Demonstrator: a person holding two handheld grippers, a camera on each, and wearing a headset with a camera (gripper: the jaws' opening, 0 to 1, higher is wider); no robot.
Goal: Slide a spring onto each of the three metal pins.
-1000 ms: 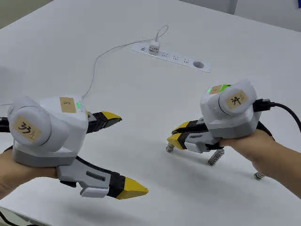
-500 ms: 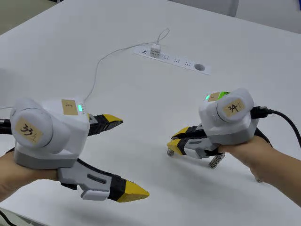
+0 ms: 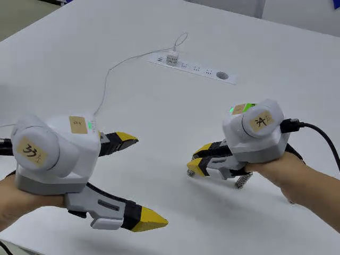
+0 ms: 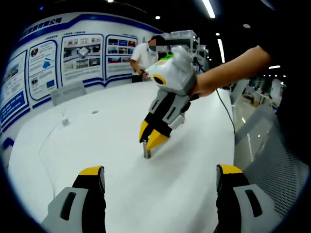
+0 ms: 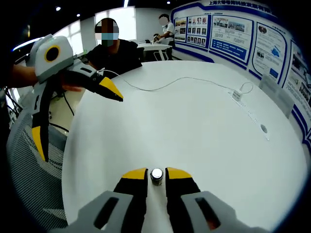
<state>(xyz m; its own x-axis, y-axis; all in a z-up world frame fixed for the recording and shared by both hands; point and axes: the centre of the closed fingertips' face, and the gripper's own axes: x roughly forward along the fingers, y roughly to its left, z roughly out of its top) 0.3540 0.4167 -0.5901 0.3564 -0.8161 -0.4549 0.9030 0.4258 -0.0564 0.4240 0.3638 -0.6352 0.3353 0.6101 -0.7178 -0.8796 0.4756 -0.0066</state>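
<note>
My right gripper [image 3: 194, 162] reaches left, low over the white table [image 3: 159, 111], its yellow tips closed around a short metal pin [image 3: 190, 172] that has a spring coiled on it. The right gripper view looks straight down at the pin's round top [image 5: 156, 175] between the jaws of my right gripper [image 5: 156, 174]. Just behind that gripper a second spring [image 3: 241, 181] stands tilted on the table. My left gripper [image 3: 137, 180] hovers at the left, open and holding nothing. From the left gripper view, my left gripper [image 4: 160, 171] faces the right gripper [image 4: 153, 138] and the pin [image 4: 146, 153].
A white power strip [image 3: 194, 68] with a plugged-in charger [image 3: 171, 58] lies at the back, and its thin cable [image 3: 109, 74] trails toward the left gripper. A black cable [image 3: 319, 135] runs off the right gripper. People [image 5: 114, 48] are beyond the table.
The head camera has shifted slightly. Both grippers hold about the same places, the right one still on the pin.
</note>
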